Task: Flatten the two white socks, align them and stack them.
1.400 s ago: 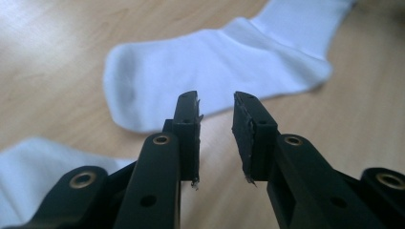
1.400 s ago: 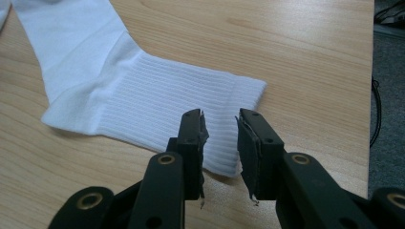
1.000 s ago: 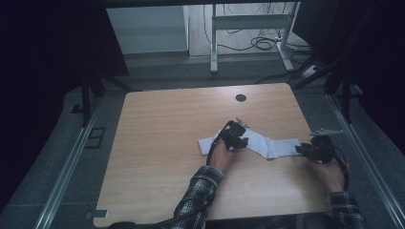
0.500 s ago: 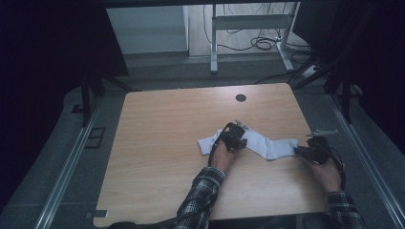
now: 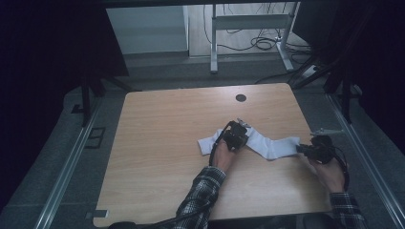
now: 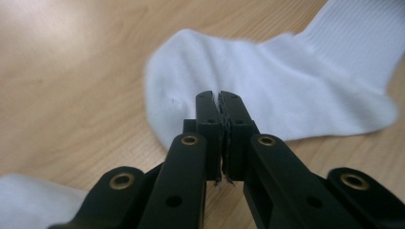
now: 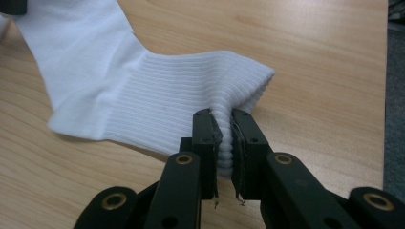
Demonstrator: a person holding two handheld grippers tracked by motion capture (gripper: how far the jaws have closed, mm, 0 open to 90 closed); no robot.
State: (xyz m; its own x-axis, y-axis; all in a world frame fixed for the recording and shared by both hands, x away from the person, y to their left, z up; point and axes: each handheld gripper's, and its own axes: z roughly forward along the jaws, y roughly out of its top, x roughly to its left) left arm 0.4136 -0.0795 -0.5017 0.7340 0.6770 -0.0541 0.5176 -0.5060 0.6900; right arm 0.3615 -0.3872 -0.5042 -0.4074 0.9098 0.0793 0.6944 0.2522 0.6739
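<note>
1. The surface (image 5: 167,143) is a pale wooden top with a round black grommet (image 5: 241,98) toward 12 o'clock; grey floor surrounds it, and a metal frame with loose cables (image 5: 260,43) stands beyond.
2. A white sock (image 5: 267,145) lies stretched across the surface at about 3 o'clock from its centre.
3. The left hand-held gripper (image 5: 235,138) sits over the sock's middle; its own view has the jaws pressed together above the foot part, and I cannot tell whether any cloth is between them.
4. The right hand-held gripper (image 5: 305,149) is clamped on the ribbed cuff (image 7: 224,138), a detail the high view leaves too small.
</note>
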